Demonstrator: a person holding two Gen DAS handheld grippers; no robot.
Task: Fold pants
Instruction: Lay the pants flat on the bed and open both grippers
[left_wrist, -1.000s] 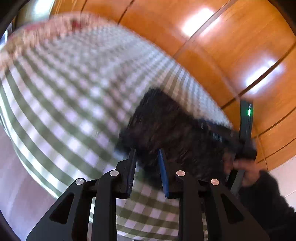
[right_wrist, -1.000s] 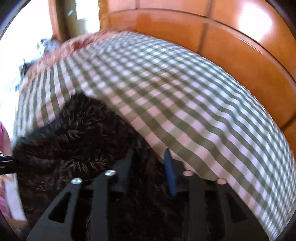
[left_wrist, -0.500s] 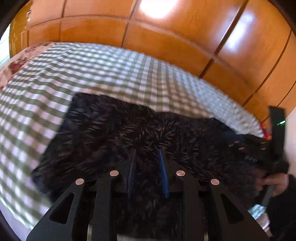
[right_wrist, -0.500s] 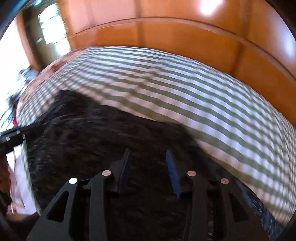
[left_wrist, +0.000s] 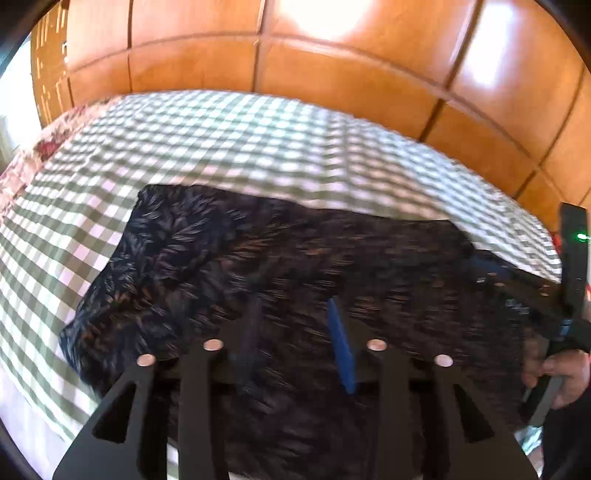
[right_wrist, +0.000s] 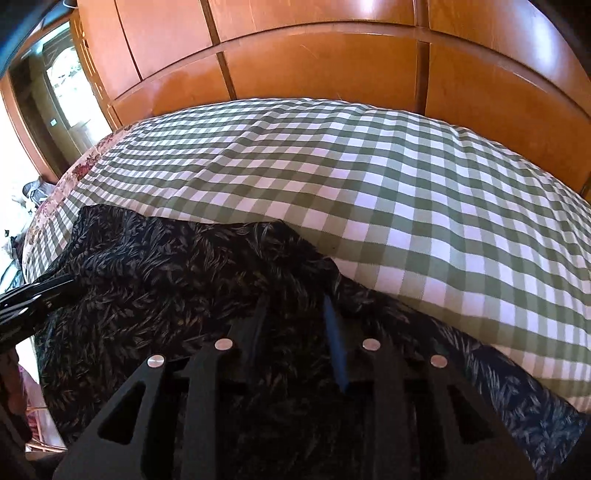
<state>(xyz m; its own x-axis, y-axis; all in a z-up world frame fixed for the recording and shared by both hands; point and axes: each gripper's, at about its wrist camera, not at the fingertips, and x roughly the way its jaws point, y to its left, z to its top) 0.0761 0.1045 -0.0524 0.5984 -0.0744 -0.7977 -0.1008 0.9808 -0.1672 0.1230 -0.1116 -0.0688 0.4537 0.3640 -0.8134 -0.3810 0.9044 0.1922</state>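
Observation:
Dark leaf-print pants (left_wrist: 221, 258) lie spread across a green-and-white checked bed cover (left_wrist: 258, 140). My left gripper (left_wrist: 295, 314) hovers low over their near part. Its jaws are opening, with fabric lying between them and the pads off it. A hand (left_wrist: 565, 373) grips the right tool at the right edge of the left wrist view. In the right wrist view the pants (right_wrist: 166, 277) bunch up into my right gripper (right_wrist: 293, 314), which looks shut on a thick fold of them. The left gripper's fingers (right_wrist: 44, 290) show at the left edge there.
Glossy wooden wardrobe doors (right_wrist: 314, 55) stand right behind the bed. A floral cloth (right_wrist: 85, 166) borders the checked cover (right_wrist: 406, 184) at the far left. The cover stretches bare beyond and to the right of the pants.
Both grippers swung sideways and rolled, carrying the pants with them. The pants now lie flatter and wider on the cover. The left jaws stand wider apart than before.

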